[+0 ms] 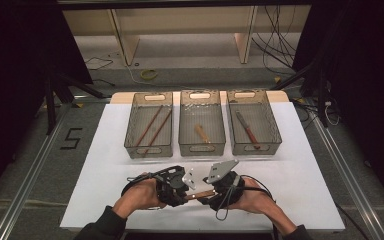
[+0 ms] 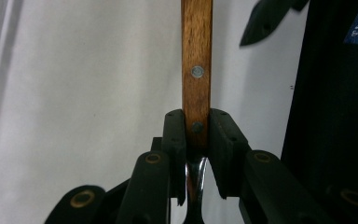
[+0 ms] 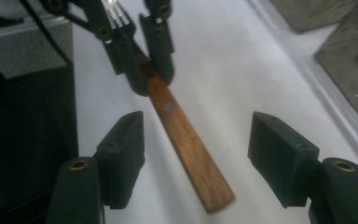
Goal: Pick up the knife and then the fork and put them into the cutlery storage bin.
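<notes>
A fork with a wooden handle (image 1: 202,194) hangs level above the white table top near the front edge. My left gripper (image 1: 187,194) is shut on the handle (image 2: 196,60) close to its metal neck, one pad on each side (image 2: 196,126). Its metal tines (image 3: 114,11) stick out behind the left gripper (image 3: 144,51). My right gripper (image 1: 211,197) faces it from the right and stands open. The free end of the handle (image 3: 186,144) lies between the right gripper's (image 3: 199,140) wide-apart pads, which do not touch it.
Three clear bins stand in a row across the middle of the table. The left bin (image 1: 130,125) holds two chopsticks, the middle bin (image 1: 201,148) a short wooden-handled piece, the right bin (image 1: 275,127) a knife. White table surface (image 1: 105,190) lies around both hands.
</notes>
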{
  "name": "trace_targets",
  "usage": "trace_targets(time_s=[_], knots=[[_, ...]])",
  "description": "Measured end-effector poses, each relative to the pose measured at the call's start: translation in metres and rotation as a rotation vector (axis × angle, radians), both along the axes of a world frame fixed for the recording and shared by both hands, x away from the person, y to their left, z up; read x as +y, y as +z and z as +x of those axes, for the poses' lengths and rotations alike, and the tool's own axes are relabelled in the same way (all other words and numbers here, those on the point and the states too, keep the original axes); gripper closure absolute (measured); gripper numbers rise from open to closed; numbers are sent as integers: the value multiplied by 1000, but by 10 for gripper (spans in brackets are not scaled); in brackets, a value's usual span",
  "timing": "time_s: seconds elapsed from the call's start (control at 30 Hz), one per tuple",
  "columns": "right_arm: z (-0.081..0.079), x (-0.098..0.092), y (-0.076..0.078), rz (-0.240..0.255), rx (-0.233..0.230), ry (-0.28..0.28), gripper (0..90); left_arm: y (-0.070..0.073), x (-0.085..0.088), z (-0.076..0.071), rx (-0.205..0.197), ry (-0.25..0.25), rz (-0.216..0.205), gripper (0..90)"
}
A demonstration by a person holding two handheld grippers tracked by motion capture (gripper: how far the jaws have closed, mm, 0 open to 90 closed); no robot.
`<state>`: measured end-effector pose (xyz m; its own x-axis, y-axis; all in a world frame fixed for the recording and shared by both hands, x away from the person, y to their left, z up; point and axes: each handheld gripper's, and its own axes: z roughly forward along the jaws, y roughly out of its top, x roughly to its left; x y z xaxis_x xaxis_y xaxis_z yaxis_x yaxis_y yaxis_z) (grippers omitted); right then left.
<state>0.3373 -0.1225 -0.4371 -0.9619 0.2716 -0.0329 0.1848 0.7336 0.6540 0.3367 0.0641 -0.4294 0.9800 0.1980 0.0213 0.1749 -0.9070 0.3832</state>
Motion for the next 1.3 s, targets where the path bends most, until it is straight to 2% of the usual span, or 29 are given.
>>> trace_targets(time_s=[0.23, 0.3, 0.33, 0.47, 0.5, 0.53, 0.57, 0.63, 0.73, 0.8, 0.83, 0.87, 1.0, 1.1, 1.13, 1.2, 1.3], knots=[[-5, 7, -8, -51, -11, 54, 432, 0, -4, -3, 0, -25, 4, 769], [-5, 8, -9, -58, -17, 68, 466, -1, -4, -5, 0, -8, -12, 769], [-6, 8, -10, -63, -14, 71, 479, -4, -7, -10, 19, 46, -75, 769], [-6, 8, -11, -78, -27, 87, 548, -3, -7, -9, 18, 19, -57, 769], [-7, 9, -12, -82, -28, 92, 560, -5, -8, -12, 25, 50, -90, 769], [-7, 9, -12, -86, -37, 99, 580, -6, -9, -13, 28, 61, -104, 769], [-8, 9, -12, -91, -37, 101, 597, -1, -6, -8, 17, -16, -32, 769], [-8, 9, -13, -95, -43, 123, 630, 2, -5, -7, 1, -41, -13, 768], [-9, 9, -13, -99, -42, 129, 667, 1, -5, -8, 1, -54, -9, 768], [-10, 9, -13, -105, -51, 146, 680, 0, -6, -9, 7, -47, -25, 768], [-10, 9, -13, -108, -51, 160, 687, 0, -6, -9, 5, -56, -22, 768], [-10, 9, -13, -109, -58, 165, 694, 1, -6, -8, -5, -79, 1, 768], [-13, 8, -14, -113, -59, 198, 724, 1, -6, -9, -11, -113, 5, 766], [-15, 9, -14, -115, -64, 216, 748, 1, -5, -10, -9, -112, -11, 759], [-15, 9, -14, -112, -66, 221, 753, 2, -5, -9, -13, -126, 2, 756], [-16, 9, -13, -115, -71, 227, 757, 2, -4, -9, -10, -127, -8, 753], [-16, 8, -12, -108, -69, 218, 759, 4, -3, -8, -18, -118, -16, 745]])
